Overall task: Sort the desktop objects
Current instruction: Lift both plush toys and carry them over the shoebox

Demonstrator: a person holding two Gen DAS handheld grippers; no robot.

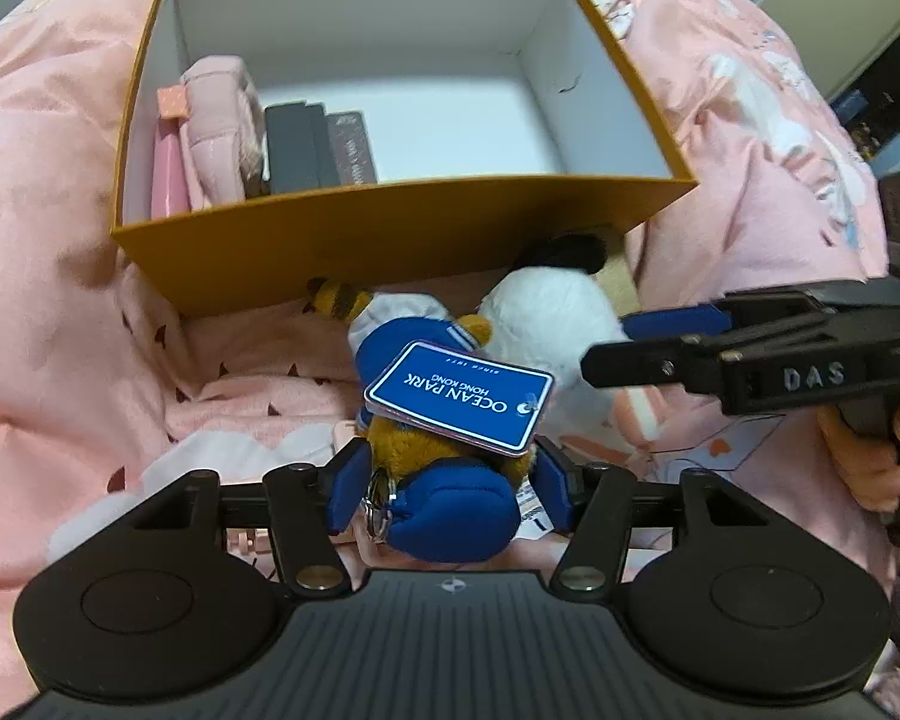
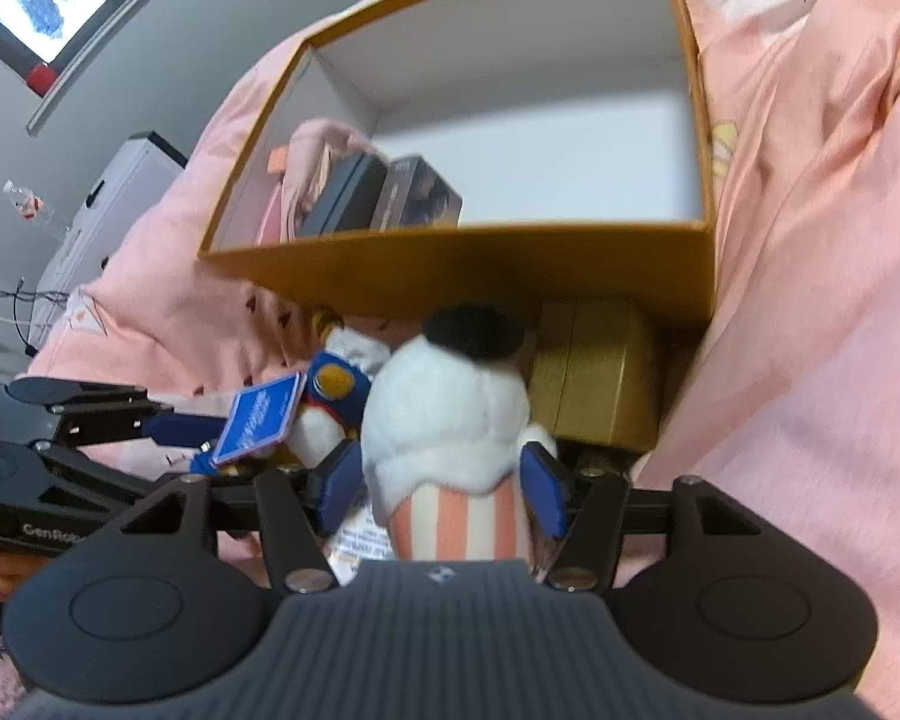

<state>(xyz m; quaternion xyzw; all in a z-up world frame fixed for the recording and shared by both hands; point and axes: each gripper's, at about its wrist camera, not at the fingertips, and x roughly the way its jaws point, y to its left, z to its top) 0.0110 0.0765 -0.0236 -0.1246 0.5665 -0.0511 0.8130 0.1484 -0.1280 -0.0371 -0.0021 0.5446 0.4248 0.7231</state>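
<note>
Left wrist view: left gripper (image 1: 450,480) open, pads flanking blue plush (image 1: 444,468), not pressing. Right gripper (image 2: 444,480) open around white plush (image 2: 444,414). Both lie on blanket (image 1: 60,300) just before box (image 1: 390,240).

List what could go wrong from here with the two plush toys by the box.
The left gripper straddles the tiger plush at its ring and loose Ocean Park tag, so a grasp may catch only those. The white plush lies hard against the orange box, so lifting it could snag the wall.
</note>
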